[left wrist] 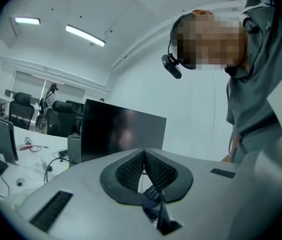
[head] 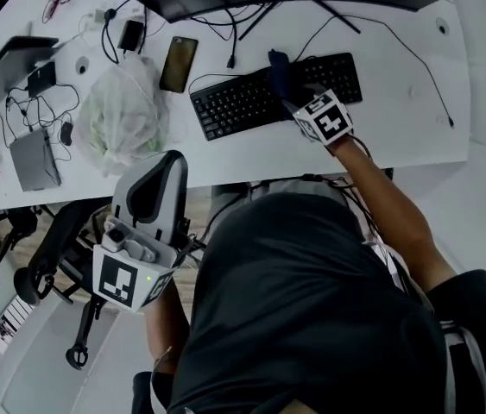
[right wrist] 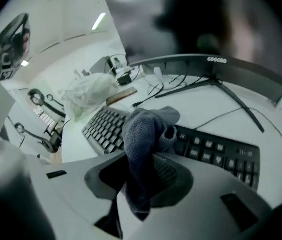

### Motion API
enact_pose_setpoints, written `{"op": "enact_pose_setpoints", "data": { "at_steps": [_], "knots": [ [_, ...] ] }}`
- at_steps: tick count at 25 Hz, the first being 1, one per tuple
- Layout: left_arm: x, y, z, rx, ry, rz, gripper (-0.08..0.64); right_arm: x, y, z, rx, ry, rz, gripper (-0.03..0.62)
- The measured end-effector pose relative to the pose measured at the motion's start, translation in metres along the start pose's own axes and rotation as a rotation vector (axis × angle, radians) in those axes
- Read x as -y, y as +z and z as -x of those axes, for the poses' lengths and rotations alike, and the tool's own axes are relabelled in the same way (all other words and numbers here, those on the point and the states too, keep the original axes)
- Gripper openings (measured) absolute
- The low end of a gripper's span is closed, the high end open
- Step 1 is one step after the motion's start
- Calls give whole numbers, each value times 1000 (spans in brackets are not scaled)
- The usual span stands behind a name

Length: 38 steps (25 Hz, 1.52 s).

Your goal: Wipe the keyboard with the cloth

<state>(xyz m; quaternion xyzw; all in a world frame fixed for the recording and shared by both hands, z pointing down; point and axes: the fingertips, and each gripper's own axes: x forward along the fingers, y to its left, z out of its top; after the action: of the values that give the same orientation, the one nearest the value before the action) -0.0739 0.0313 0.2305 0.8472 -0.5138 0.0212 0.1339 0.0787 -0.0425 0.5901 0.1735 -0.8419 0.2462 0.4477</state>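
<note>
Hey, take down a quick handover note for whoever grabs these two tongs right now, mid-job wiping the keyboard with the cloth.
Right tongs: shut on the cloth, held over the keyboard, a bit right of its middle.
Left tongs: shut, nothing in them, held low off the desk at the person's side.
Done: the cloth is gripped and brought to the keys. The pictures do not show how much is already wiped.
Left: sweep the cloth across the whole keyboard. The left tongs are free to steady it if it slides.
</note>
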Motion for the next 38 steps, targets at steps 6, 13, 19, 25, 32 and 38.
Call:
{"op": "enact_pose_setpoints", "data": {
  "at_steps": [6,13,19,25,32,38],
  "knots": [
    [-54,2,32,26,125,-21,6,-13,-8,12,-38,14,87,112],
    [-65,5,41,16,145,-62,6,-7,13,-11,-9,-19,49,112],
    [-90,-4,70,15,209,-63,6,-39,-21,2,-99,10,113,112],
    [-93,-2,71,12,202,-70,6,-20,49,-30,1,-37,143,112],
    [-89,-15,73,11,167,-24,6,-65,-32,-7,-112,11,100,110],
    [-81,-13,58,-5,105,-50,6,-114,63,-55,25,120,227,110]
  ]
}}
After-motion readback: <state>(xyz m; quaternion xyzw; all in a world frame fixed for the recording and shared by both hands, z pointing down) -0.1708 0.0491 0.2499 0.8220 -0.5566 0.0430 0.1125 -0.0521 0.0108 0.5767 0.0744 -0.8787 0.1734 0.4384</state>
